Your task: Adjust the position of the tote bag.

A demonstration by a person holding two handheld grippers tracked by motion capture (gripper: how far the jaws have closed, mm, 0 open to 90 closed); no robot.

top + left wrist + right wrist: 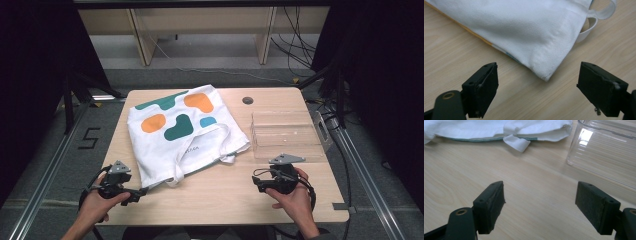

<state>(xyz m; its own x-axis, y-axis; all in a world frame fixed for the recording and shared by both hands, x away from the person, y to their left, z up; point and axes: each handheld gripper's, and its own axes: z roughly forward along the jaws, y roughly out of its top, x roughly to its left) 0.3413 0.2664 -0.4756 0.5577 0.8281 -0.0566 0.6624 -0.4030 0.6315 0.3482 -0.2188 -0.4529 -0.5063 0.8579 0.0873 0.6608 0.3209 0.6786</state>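
A white tote bag (177, 132) with orange, green and blue shapes lies flat on the wooden table (225, 192), its handles toward the front. My left gripper (137, 195) rests at the front left, open, its jaws pointing at the bag's near corner (546, 77) with nothing between them. My right gripper (257, 184) sits at the front right, open and empty over bare wood. In the right gripper view (540, 207) a loose handle (517, 142) of the bag lies ahead, and the clear box (604, 152) is at the upper right.
A clear plastic box (287, 135) stands on the table's right side, just beyond my right gripper. A round dark cable hole (247, 100) sits near the far edge. Bare wood lies between the two grippers. Beyond the table are shelf legs and cables on the floor.
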